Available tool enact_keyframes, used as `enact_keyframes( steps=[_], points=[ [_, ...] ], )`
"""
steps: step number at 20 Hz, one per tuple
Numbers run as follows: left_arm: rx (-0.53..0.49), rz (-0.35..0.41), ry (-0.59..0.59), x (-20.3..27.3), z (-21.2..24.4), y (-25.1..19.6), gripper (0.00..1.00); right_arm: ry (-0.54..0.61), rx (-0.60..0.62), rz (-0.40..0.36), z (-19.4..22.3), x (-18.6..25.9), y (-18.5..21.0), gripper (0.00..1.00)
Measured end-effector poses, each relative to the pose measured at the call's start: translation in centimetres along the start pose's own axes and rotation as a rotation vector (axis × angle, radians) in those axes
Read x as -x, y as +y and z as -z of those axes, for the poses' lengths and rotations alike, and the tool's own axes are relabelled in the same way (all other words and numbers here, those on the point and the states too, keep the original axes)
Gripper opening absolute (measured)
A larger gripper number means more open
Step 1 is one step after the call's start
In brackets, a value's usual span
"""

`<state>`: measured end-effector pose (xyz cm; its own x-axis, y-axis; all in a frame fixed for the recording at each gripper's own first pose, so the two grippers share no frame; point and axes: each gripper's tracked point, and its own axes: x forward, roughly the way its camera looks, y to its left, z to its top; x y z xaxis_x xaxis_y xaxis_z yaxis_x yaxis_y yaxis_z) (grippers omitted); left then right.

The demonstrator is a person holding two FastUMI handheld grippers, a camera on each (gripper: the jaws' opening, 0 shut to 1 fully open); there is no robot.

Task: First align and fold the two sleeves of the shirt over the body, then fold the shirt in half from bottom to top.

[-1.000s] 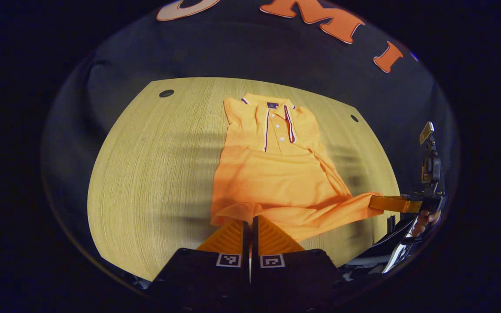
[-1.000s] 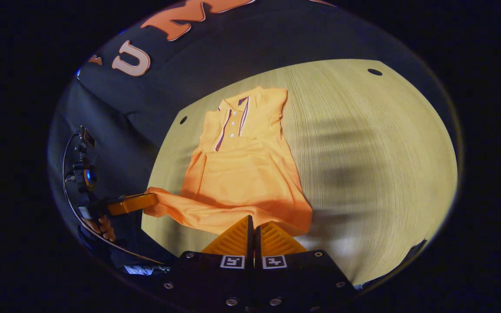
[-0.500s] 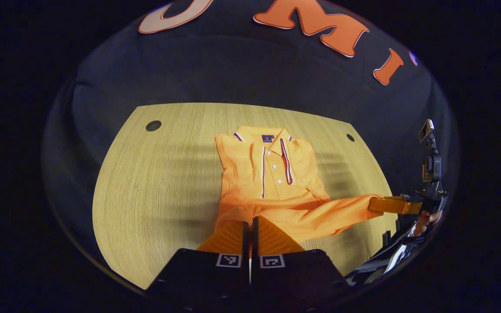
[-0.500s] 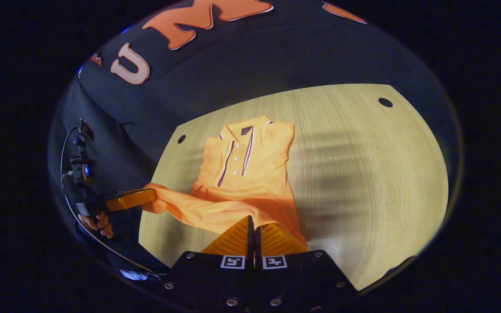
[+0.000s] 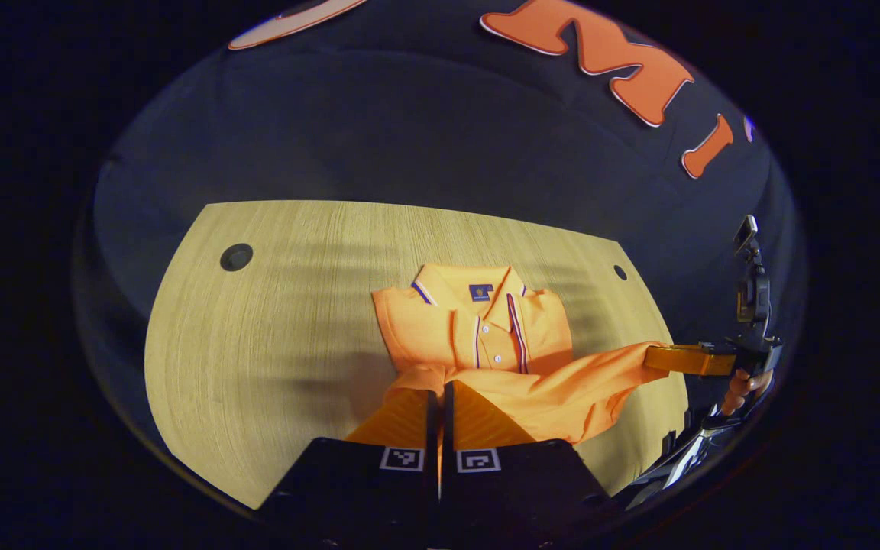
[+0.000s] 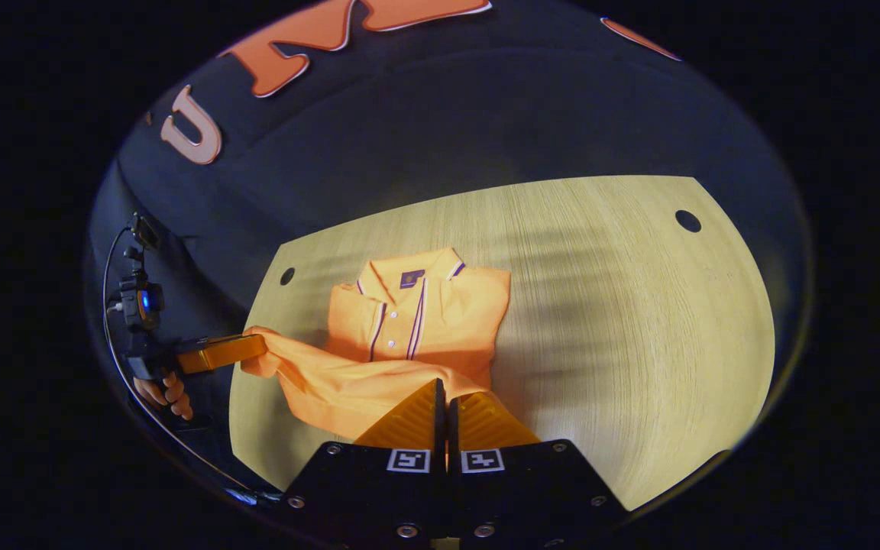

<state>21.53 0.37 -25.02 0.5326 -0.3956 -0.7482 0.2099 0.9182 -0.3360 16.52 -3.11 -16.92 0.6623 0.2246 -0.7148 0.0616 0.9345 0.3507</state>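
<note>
Both pairs of jaws were clenched on the hem: the left gripper (image 5: pixel 440 397) pinched one bottom corner of the orange shirt (image 5: pixel 478 336), the right gripper (image 6: pixel 446 397) the other. The hem hung lifted between them above the wooden table (image 5: pixel 272 336), while the collar (image 6: pixel 409 276) end lay flat. To do this well, I'd say carry both corners level toward the collar and lay the hem square before releasing; uneven hands would skew the fold.
</note>
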Motion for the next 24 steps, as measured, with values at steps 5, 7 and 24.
enact_keyframes(
  steps=[5,7,24],
  points=[
    [-0.001,-0.002,0.023,-4.6,-3.5,2.5,0.01,-0.002,-0.041,0.047,-3.8,-4.0,-1.2,0.01],
    [-0.001,0.001,0.016,-5.8,-4.8,2.7,0.01,-0.009,-0.044,0.073,-5.1,-5.3,-1.7,0.01],
    [-0.08,-0.208,-0.199,-5.2,-10.7,5.9,0.96,-0.261,-0.007,0.161,-14.7,-6.0,-1.0,0.75]
  ],
)
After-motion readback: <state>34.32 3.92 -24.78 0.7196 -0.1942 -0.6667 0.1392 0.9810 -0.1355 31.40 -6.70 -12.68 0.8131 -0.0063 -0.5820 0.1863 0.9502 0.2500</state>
